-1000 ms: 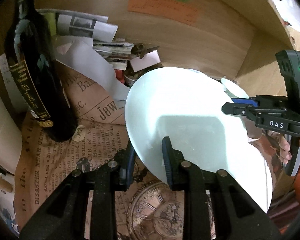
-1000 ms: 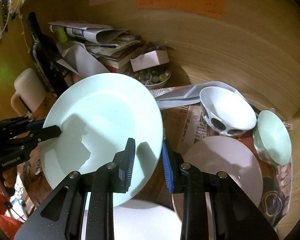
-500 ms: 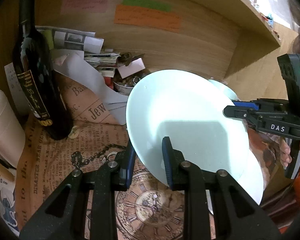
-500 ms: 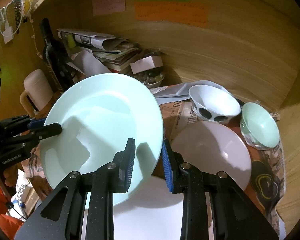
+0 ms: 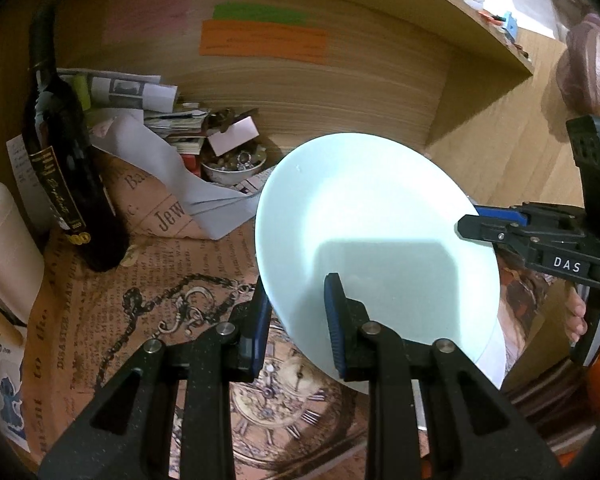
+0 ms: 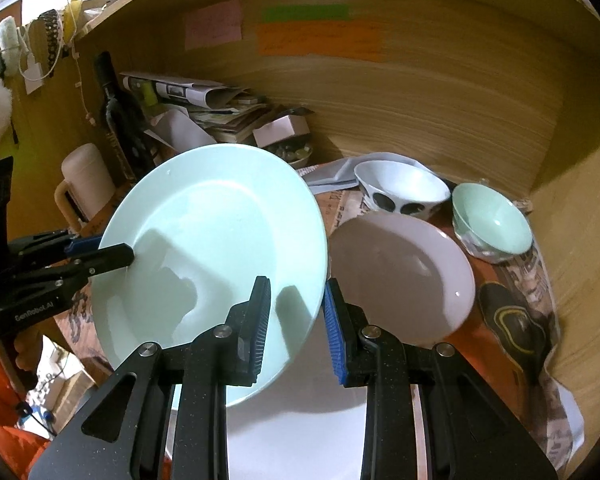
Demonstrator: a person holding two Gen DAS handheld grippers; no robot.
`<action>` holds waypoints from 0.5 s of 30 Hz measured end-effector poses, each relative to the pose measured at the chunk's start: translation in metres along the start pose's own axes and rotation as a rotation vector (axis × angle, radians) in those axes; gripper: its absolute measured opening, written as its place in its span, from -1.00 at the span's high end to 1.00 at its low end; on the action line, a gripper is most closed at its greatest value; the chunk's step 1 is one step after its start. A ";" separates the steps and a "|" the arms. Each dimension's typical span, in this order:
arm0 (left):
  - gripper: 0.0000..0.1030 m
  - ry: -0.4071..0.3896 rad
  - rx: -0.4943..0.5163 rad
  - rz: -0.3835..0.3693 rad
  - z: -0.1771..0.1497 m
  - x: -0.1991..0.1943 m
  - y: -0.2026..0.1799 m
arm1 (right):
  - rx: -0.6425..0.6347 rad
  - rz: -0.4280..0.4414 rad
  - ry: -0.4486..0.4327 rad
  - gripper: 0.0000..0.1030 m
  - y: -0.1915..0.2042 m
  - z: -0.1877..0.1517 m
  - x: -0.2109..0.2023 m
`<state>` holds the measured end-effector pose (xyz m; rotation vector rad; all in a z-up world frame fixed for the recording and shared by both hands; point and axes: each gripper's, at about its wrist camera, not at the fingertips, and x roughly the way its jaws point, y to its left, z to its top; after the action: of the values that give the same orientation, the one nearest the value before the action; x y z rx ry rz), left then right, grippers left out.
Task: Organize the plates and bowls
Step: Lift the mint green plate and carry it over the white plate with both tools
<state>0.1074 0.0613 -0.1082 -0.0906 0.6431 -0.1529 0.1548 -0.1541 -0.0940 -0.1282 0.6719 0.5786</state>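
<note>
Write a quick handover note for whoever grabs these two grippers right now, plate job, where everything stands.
Left gripper: shut on the mint plate, at its edge.
Right gripper: shut on the opposite edge; plate is tilted, held in the air between both.
Below: white plate; grey plate beside it; spotted bowl and green bowl behind, apart.
Done: mint plate lifted.
Left: set it down, then probably stack plates and bowls.

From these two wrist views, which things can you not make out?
- White plate, right wrist view: mostly hidden under the mint plate and right gripper.
- Sticky-note writing, left wrist view: too blurred to read.
- Wine bottle label: text too small.
</note>
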 end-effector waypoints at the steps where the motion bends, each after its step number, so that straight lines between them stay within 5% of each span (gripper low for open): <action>1: 0.50 -0.001 0.004 -0.001 -0.001 -0.002 -0.003 | 0.005 0.000 -0.001 0.52 -0.001 -0.003 -0.002; 15: 0.50 0.016 0.028 -0.040 -0.018 -0.005 -0.028 | 0.063 -0.012 -0.013 0.52 -0.013 -0.038 -0.022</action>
<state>0.0889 0.0339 -0.1158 -0.0750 0.6548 -0.2010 0.1267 -0.1865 -0.1113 -0.0692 0.6754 0.5453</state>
